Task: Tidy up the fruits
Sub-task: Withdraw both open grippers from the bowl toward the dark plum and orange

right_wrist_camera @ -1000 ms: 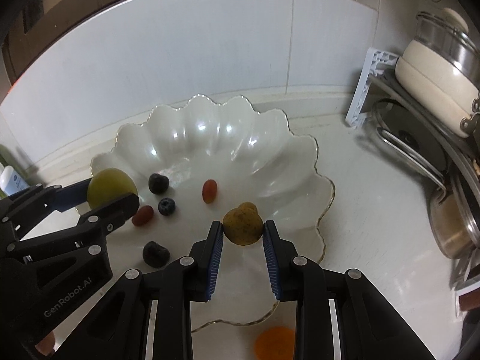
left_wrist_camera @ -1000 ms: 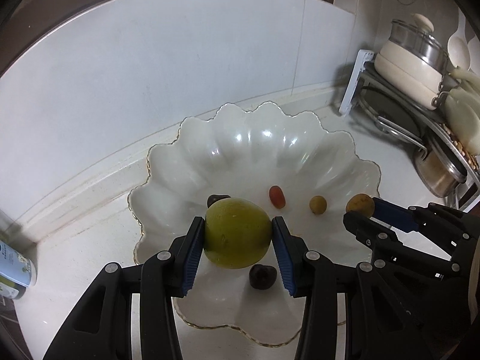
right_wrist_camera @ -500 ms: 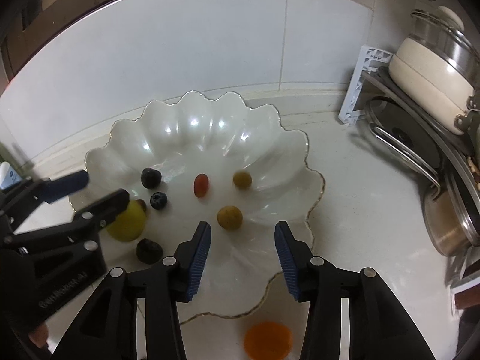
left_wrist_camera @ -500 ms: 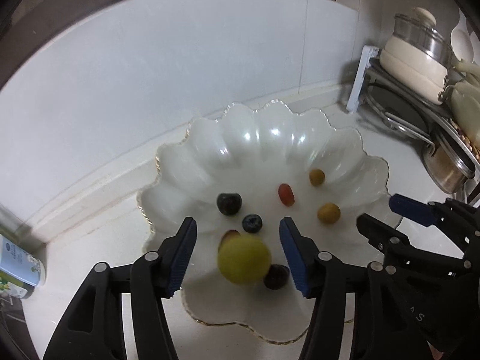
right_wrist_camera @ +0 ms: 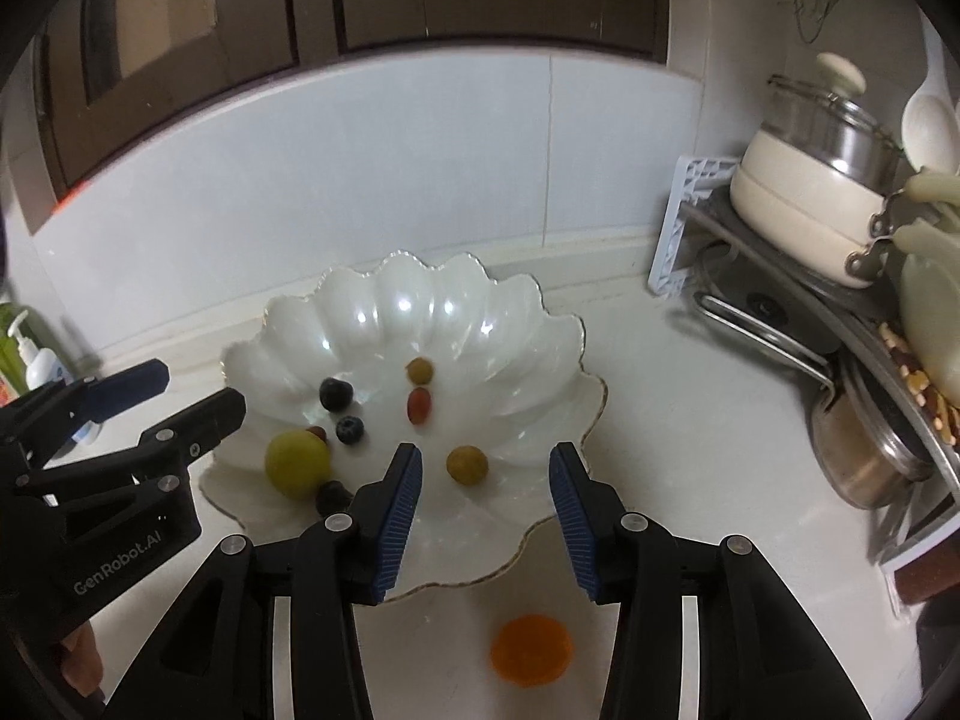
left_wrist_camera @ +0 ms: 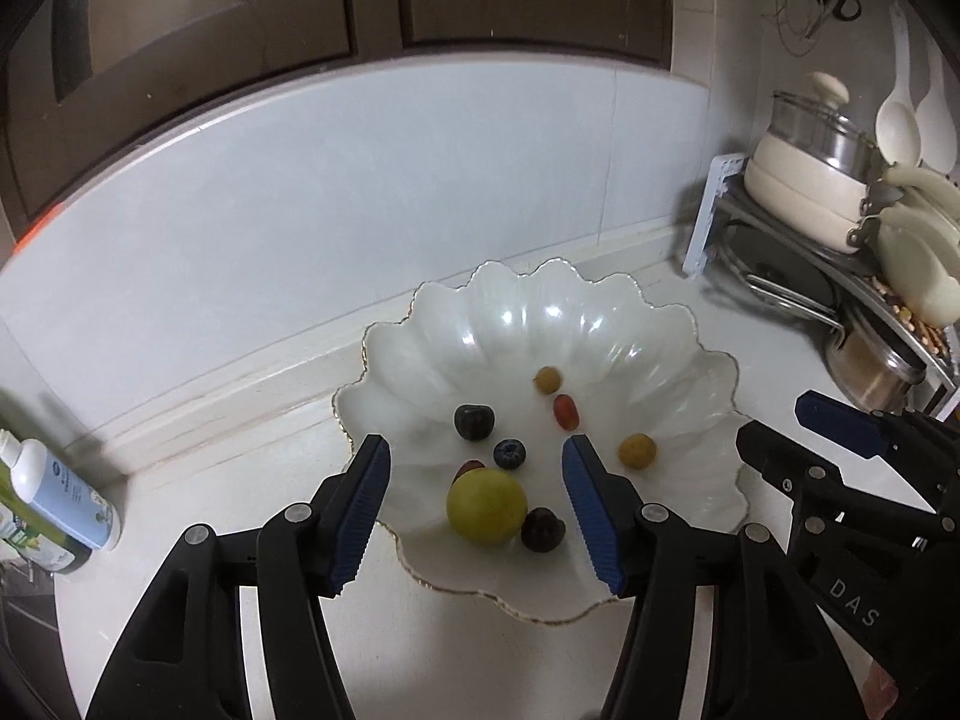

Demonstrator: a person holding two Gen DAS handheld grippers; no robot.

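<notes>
A white scalloped bowl (left_wrist_camera: 672, 324) on the counter holds the fruit. In it lie a large yellow-green fruit (left_wrist_camera: 486, 504), a small tan fruit (left_wrist_camera: 637, 451), a second tan one (left_wrist_camera: 547, 380), a red grape (left_wrist_camera: 566, 411), a blueberry (left_wrist_camera: 509, 454) and two dark fruits (left_wrist_camera: 474, 422). My left gripper (left_wrist_camera: 475, 443) hangs open above the yellow-green fruit, clear of it. My right gripper (right_wrist_camera: 485, 451) is open above the small tan fruit (right_wrist_camera: 467, 464), touching nothing. An orange fruit (right_wrist_camera: 531, 649) lies on the counter in front of the bowl (right_wrist_camera: 540, 300).
A rack with a cream lidded pot (left_wrist_camera: 804, 168), a steel pot (right_wrist_camera: 864, 456) and pan lids fills the right side. A white lotion bottle (left_wrist_camera: 60, 492) stands at the left by the tiled wall. Bare counter lies right of the bowl.
Both grippers opened and let go: the yellow-green fruit and the small tan fruit now rest in the bowl. Both grippers then lifted and drew back from the bowl.
</notes>
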